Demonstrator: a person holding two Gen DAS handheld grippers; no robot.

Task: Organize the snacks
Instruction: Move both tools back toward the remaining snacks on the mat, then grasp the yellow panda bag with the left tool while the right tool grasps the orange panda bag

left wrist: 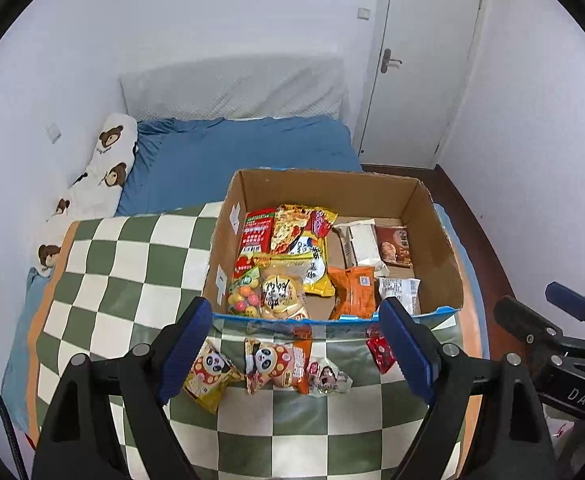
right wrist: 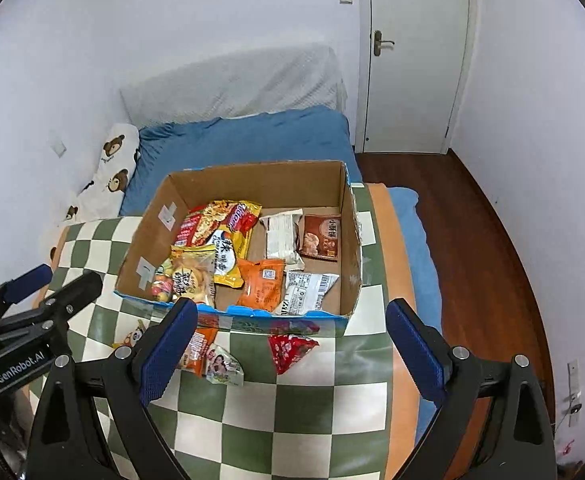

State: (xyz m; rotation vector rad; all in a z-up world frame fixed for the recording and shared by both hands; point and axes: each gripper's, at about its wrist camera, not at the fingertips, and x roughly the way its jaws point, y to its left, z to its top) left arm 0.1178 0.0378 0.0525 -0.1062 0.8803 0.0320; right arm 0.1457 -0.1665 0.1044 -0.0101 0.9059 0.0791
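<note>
Both claws wide open, nothing between the fingers: left claw [left wrist: 296,344], right claw [right wrist: 288,344]. Cardboard box [right wrist: 352,240] sits on the checkered cloth [right wrist: 312,420], part-filled with snack packs. Outside it, just in front: red packet [right wrist: 290,350], two panda packets [left wrist: 276,364], small photo packet [right wrist: 222,368].

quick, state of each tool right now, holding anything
left tool: open, holding nothing
right tool: open, holding nothing
</note>
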